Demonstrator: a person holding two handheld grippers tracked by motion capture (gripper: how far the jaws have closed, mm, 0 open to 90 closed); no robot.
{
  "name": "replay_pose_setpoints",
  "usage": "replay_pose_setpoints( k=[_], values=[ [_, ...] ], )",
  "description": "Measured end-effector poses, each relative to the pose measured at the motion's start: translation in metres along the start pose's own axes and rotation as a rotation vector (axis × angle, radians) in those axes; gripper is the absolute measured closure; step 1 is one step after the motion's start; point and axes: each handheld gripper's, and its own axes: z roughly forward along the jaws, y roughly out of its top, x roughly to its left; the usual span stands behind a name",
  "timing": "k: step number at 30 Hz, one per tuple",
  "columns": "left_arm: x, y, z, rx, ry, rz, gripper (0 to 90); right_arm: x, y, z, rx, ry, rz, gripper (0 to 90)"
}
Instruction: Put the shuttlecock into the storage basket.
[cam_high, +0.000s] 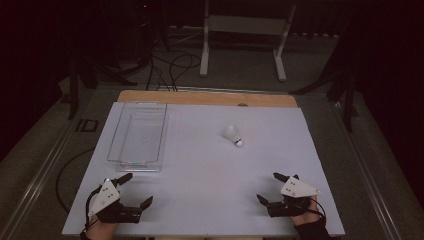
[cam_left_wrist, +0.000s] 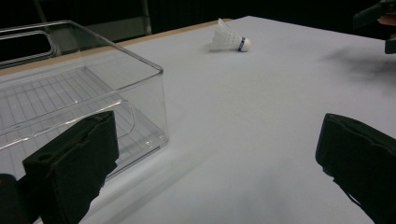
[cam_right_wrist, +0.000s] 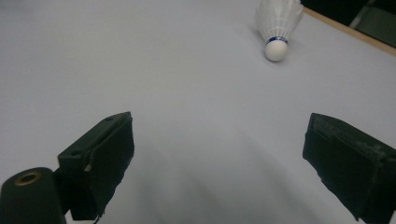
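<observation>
White sheet (cam_high: 210, 170): covers the table top; a strip of bare wood edge (cam_high: 207, 97) shows along the far side at 12 o'clock.
Bin (cam_high: 138, 134): clear plastic, long and rectangular, upright and empty, on the sheet toward 10 o'clock from the table's middle; its ribbed floor and a cut-out handle show in the left gripper view (cam_left_wrist: 70, 93).
Shuttlecock (cam_high: 233, 134): white feathers, white cork tip with a blue band, lying on its side on the sheet at about 1 o'clock from the middle; tip points toward the near right. It sits well apart from the bin and from both grippers. Also seen far off in the left gripper view (cam_left_wrist: 229, 38) and ahead in the right gripper view (cam_right_wrist: 278, 25), tip toward the camera.
Left gripper (cam_high: 136, 190): at 7 o'clock near the front edge, just short of the bin's near end; jaws spread wide with nothing between them, only bare sheet (cam_left_wrist: 219, 172).
Right gripper (cam_high: 270, 187): at 5 o'clock near the front edge; jaws released and wide apart, grasping nothing (cam_right_wrist: 215, 163).
Hands: a left hand (cam_high: 100, 229) and a dark-sleeved right hand (cam_high: 305, 217) hold the grippers from the bottom edge.
Surroundings: dark floor with cables (cam_high: 172, 67) and a white frame (cam_high: 245, 35) beyond the table at 12 o'clock.
</observation>
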Motion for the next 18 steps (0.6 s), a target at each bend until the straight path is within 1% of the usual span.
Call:
replay_pose_setpoints(
  k=[2,4,5,7,10,13,14,16,17,18],
  values=[
    [0.0000,0.0000,0.0001,-0.002,-0.003,0.001,0.2,0.0009,0.0010,-0.0021,-0.013,-0.024,0.005,9.1],
    [0.0002,-0.0005,-0.0002,0.002,-0.004,-0.001,0.2,0.0009,0.0033,-0.0050,-0.015,-0.027,0.018,9.0],
    [0.0004,-0.0006,-0.0003,0.000,-0.005,-0.002,0.2,0.0006,0.0044,-0.0061,-0.021,-0.022,0.024,9.0],
    [0.0004,-0.0007,-0.0011,-0.002,-0.005,-0.003,0.2,0.0009,0.0044,-0.0060,-0.016,-0.013,0.030,9.0],
    [-0.0003,-0.0004,-0.0011,-0.003,-0.010,0.004,0.2,0.0019,0.0044,-0.0047,-0.016,-0.001,0.025,9.0],
    [-0.0006,-0.0005,-0.0008,0.001,-0.012,0.007,0.2,0.0018,0.0052,-0.0048,-0.035,-0.027,0.010,9.0],
    [-0.0006,-0.0005,-0.0008,0.001,-0.012,0.006,0.2,0.0013,0.0052,-0.0047,-0.038,-0.017,0.020,9.0],
    [-0.0006,-0.0005,-0.0007,0.001,-0.011,0.004,0.2,0.0007,0.0048,-0.0042,-0.030,-0.015,0.023,9.1],
    [-0.0004,-0.0006,-0.0007,0.001,-0.013,0.003,0.2,0.0002,0.0032,-0.0017,-0.008,0.003,0.034,9.1],
    [-0.0004,-0.0007,-0.0006,0.004,-0.012,0.005,0.2,0.0002,0.0031,-0.0013,-0.009,0.005,0.034,9.1]
  ],
)
